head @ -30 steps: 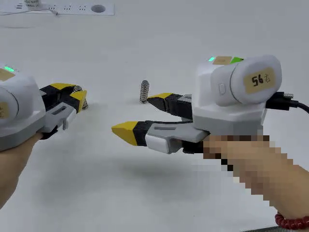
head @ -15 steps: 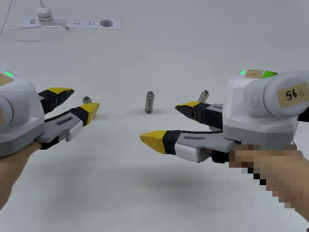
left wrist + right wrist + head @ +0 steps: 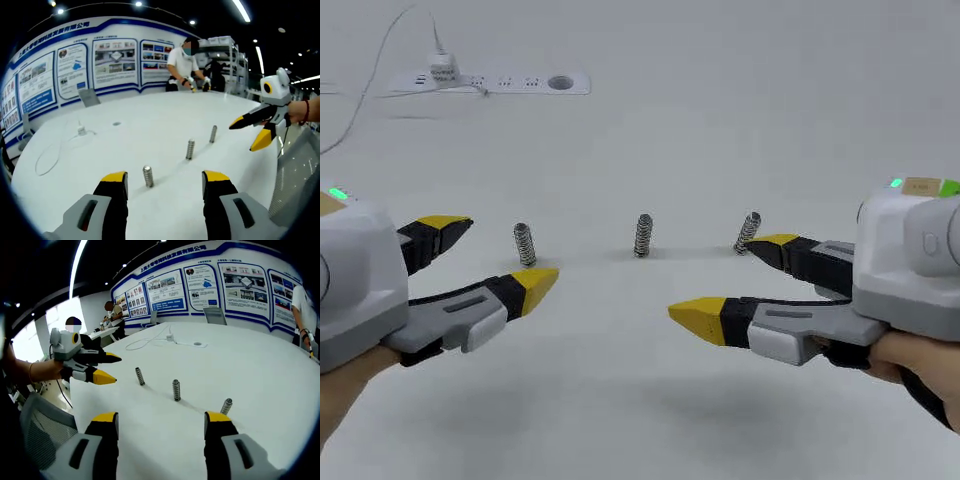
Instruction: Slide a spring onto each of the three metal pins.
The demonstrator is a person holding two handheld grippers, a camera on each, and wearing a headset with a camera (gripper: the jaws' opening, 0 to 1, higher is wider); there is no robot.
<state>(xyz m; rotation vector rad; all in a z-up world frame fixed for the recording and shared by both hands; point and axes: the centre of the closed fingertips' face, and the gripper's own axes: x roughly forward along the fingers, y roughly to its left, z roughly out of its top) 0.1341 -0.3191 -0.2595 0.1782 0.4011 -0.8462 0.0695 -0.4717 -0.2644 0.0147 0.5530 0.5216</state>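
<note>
1. Head view — I see three springs standing upright in a row on the white table (image 3: pixel 620 400): the left spring (image 3: pixel 524 244), middle spring (image 3: pixel 643 236) and right spring (image 3: pixel 749 232).
2. My left gripper (image 3: pixel 512 247) is spread wide and holds nothing; the left spring stands just beyond its tips.
3. My right gripper (image 3: pixel 710 278) is likewise wide and empty — the right spring stands just ahead of its tips.
4. A power strip (image 3: pixel 490 82) lies far back on the table, well apart from the springs.

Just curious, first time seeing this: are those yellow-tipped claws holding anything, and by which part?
Nothing is held. The left gripper and the right gripper are both open and empty; the springs stand on the table, apart from them.
</note>
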